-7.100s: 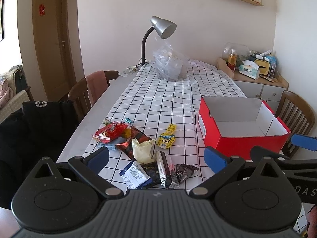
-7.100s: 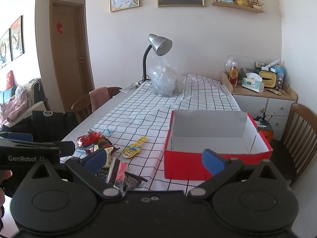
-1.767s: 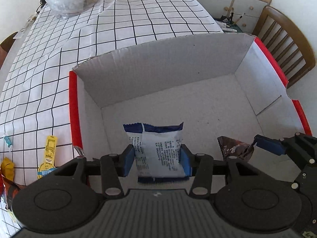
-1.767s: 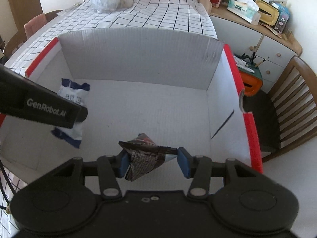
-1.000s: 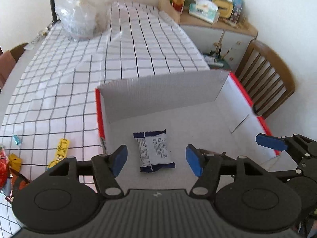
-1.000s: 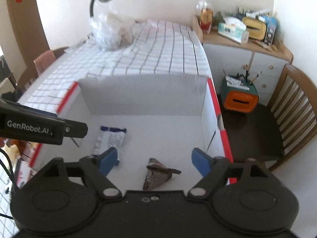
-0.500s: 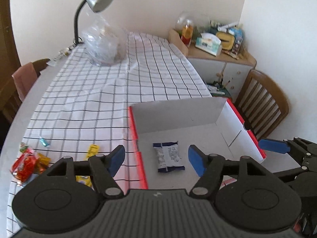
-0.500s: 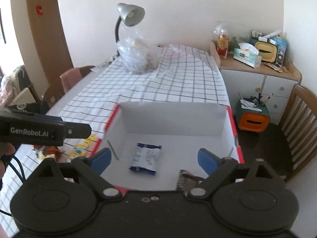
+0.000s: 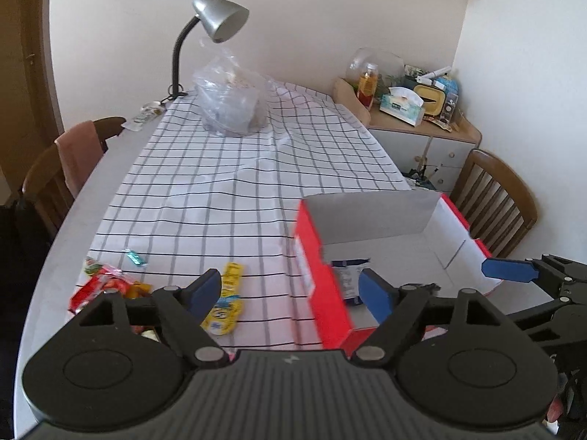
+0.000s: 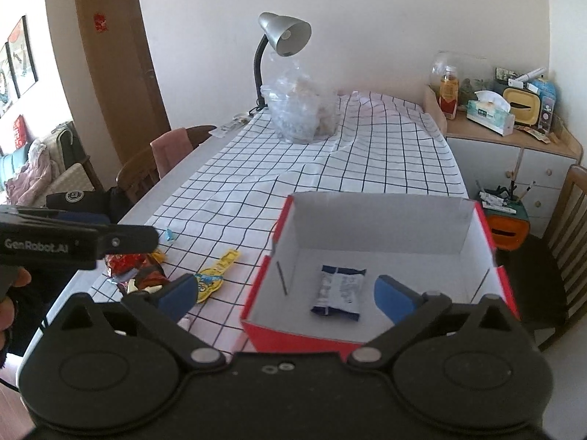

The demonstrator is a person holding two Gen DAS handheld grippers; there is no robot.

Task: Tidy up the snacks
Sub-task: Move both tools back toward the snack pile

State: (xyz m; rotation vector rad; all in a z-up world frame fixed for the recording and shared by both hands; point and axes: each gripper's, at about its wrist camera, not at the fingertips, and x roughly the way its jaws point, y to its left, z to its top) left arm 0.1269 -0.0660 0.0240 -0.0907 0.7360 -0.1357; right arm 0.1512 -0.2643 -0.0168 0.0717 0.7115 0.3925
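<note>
Right wrist view: blue-and-white foil snack packet [image 10: 339, 290] lies inside red cardboard box [image 10: 367, 344]; right gripper [image 10: 284, 293] and left gripper [image 9: 290, 291] jaws opening, apparently empty.

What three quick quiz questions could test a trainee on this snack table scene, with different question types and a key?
1. True or false: the blue-and-white packet lies inside the red box.
2. Which lies nearest the box's left wall: A) yellow snack packet, B) desk lamp, C) clear plastic bag?
3. Fill in: neither the left gripper nor the right gripper holds ____.

Key: 1 true; 2 A; 3 anything.
</note>
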